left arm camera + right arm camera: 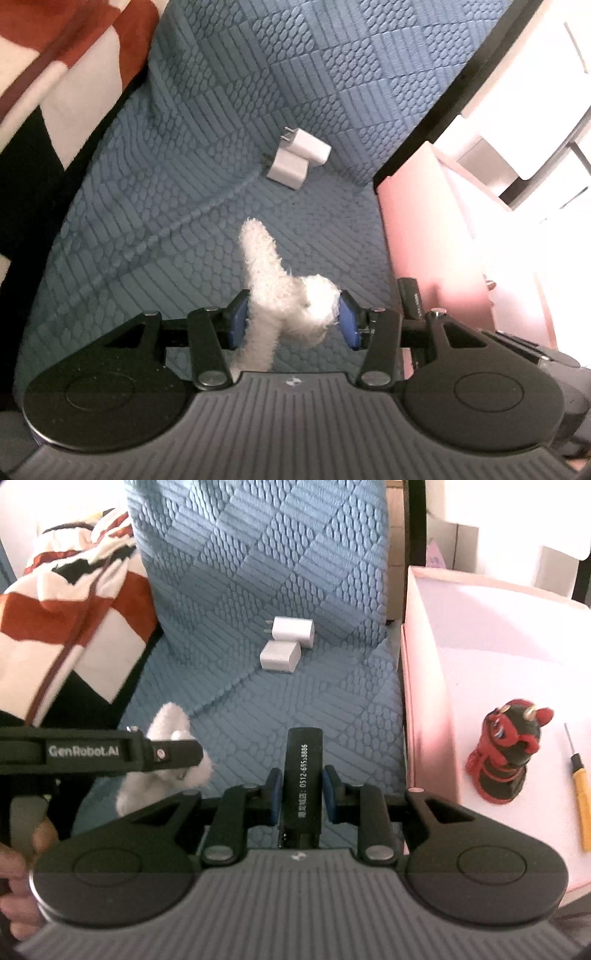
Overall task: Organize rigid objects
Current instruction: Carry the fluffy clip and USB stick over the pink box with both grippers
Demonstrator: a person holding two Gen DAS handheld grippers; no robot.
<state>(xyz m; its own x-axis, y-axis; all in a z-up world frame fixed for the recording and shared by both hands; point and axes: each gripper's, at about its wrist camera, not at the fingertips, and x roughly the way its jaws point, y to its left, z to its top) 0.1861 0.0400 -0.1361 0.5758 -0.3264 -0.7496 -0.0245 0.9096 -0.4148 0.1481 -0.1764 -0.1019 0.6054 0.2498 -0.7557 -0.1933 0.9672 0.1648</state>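
One black lighter (303, 775) pinched in right tongs (303, 794); one white plush toy (284, 291) pinched in left tongs (291, 319). Ahead on blue cover (258, 572): two white chargers (286, 644), touching. Right: one pink box (417, 701) holding one figurine (506, 753), one screwdriver (580, 786).

Blk gripper (300, 792), blue pads (274, 794)
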